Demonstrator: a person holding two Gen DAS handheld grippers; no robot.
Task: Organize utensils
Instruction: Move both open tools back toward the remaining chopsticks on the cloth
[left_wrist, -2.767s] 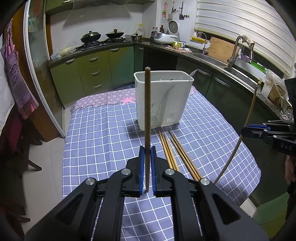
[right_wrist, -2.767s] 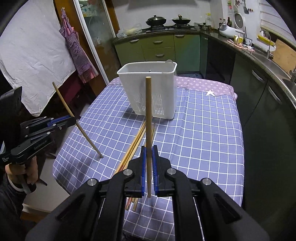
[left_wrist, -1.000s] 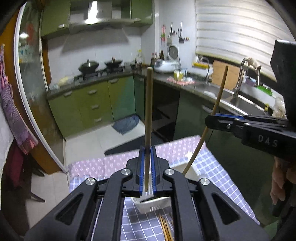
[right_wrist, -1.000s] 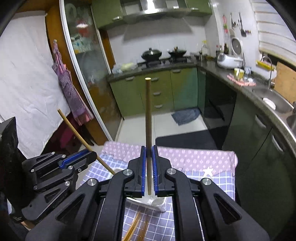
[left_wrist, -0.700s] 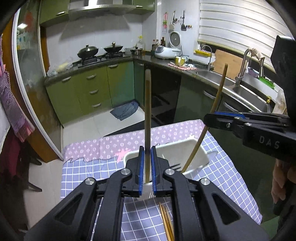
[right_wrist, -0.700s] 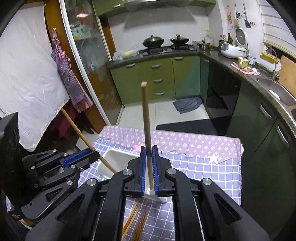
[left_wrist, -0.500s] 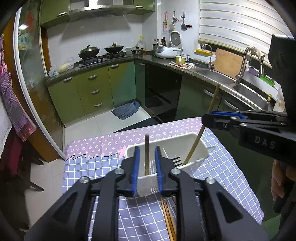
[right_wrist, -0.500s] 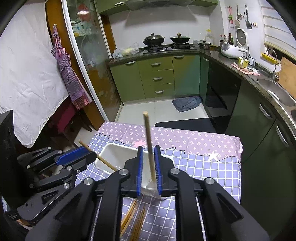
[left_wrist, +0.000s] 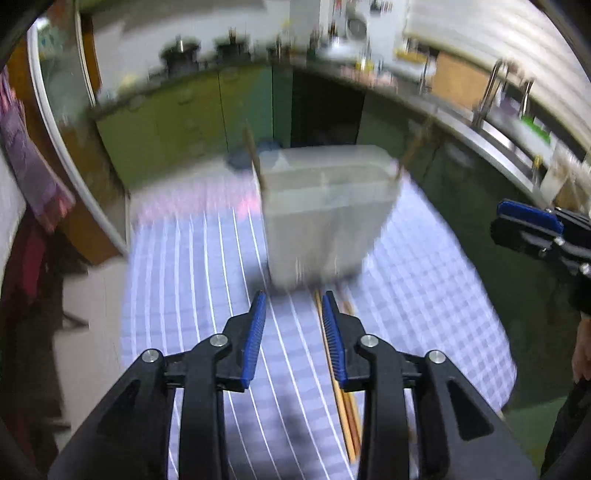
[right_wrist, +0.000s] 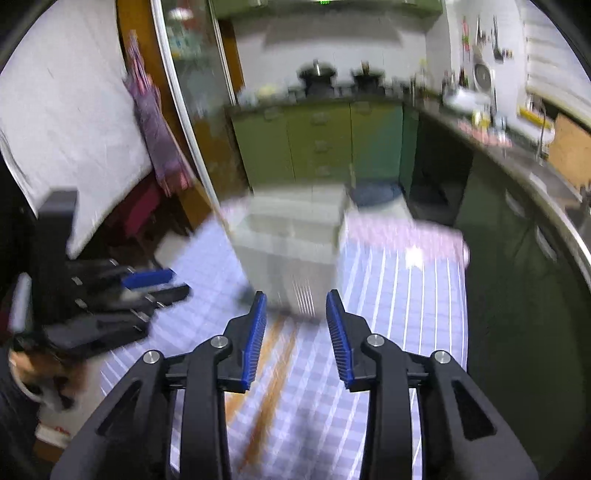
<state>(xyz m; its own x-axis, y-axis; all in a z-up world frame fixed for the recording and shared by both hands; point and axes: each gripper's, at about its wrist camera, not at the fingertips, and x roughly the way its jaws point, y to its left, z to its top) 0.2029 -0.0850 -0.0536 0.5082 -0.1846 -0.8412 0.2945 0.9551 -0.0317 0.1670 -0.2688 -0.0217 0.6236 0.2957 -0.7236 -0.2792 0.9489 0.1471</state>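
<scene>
The left gripper (left_wrist: 293, 336) pointed down at the checked tablecloth (left_wrist: 424, 280) with its jaws opening and nothing between the blue pads – a narrow gap, not yet wide. The right gripper (right_wrist: 295, 338) was in the same state: jaws opening, empty, aimed at the cloth in front of the white basket (right_wrist: 291, 254). Each also showed at the edge of the other's view, off to the side of the table and clear of the basket.

Both tools sat low and tilted toward the loose chopsticks (left_wrist: 341, 387), which lay flat on the cloth just short of the basket – in the left view their near ends ran under the right-hand pad. That aim, to my eye, suited a fresh pick-up, with the jaws parting to take the next stick.

The basket stood upright near the middle of the table. In the left view one chopstick (left_wrist: 255, 162) leaned out over its left rim and another (left_wrist: 408, 155) over its right corner, so at least two were already inside; the picture was too smeared to make out anything else in it. From the right view the loose ones showed only as orange streaks (right_wrist: 258, 376) on the cloth. Judging by what remained there, the sorting was partly done, with several sticks left to move
</scene>
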